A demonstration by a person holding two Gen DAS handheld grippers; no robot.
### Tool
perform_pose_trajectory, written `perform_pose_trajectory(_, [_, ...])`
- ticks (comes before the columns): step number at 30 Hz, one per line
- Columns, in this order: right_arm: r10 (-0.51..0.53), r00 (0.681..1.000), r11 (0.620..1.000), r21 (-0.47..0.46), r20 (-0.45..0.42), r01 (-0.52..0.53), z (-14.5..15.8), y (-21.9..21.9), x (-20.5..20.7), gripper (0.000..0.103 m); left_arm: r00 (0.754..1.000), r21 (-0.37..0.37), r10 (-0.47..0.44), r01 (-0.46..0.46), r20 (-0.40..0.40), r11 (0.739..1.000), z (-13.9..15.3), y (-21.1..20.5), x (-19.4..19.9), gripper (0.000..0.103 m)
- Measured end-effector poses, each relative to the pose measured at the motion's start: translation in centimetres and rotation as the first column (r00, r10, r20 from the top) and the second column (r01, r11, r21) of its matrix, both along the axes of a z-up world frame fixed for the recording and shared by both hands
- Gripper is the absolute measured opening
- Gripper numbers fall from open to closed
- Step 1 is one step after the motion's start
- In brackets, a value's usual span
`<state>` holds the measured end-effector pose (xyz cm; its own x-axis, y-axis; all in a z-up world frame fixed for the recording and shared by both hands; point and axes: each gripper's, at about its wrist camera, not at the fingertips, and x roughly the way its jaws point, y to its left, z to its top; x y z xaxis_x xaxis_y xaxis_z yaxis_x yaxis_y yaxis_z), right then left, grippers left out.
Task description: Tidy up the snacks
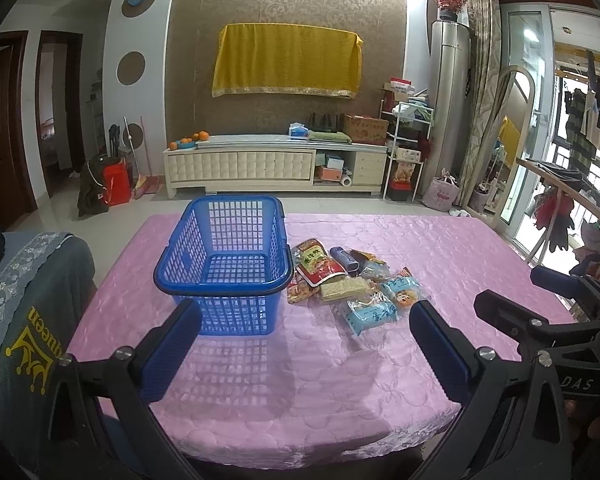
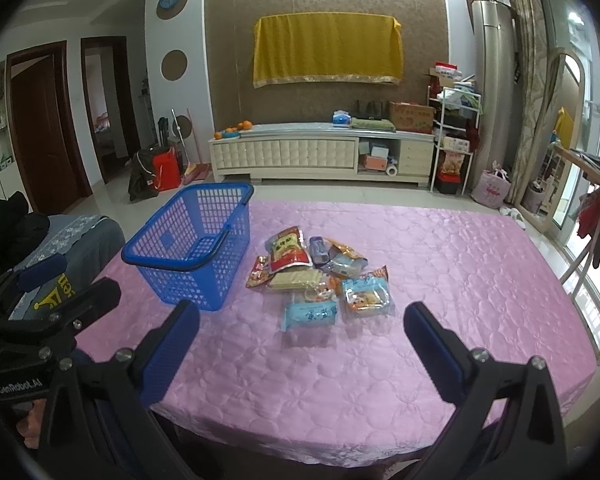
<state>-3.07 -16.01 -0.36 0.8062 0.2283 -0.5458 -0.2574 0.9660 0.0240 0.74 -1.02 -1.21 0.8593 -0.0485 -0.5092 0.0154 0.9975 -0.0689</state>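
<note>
An empty blue plastic basket (image 1: 224, 264) (image 2: 196, 248) stands on the pink tablecloth (image 1: 340, 380) (image 2: 440, 280), left of centre. Just right of it lies a pile of snack packets (image 1: 348, 284) (image 2: 320, 276): a red pouch (image 1: 320, 266) (image 2: 288, 250), a wafer pack (image 1: 344, 290) (image 2: 296, 280), light blue cake packs (image 1: 370, 314) (image 2: 310, 312) and others. My left gripper (image 1: 304, 340) hovers open near the front edge, in front of the basket. My right gripper (image 2: 302, 340) is open too, in front of the pile. Both hold nothing. The right gripper also shows in the left wrist view at far right.
A grey-covered chair back (image 1: 28, 312) (image 2: 76, 240) stands at the table's left edge. Bare cloth stretches to the right of the snacks and in front of them. Beyond the table are a tiled floor, a cream TV cabinet (image 1: 276, 166) and cluttered shelves.
</note>
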Motion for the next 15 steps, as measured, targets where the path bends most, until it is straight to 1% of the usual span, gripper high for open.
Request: perform_pose_trajectory(15, [0.003, 1.0, 1.0, -0.004, 0.001, -0.003, 0.04, 0.18, -0.19, 0.103, 1.0, 0.001, 0.001, -0.001, -0.004, 1.0, 0.47, 0.12, -0.11, 0.103])
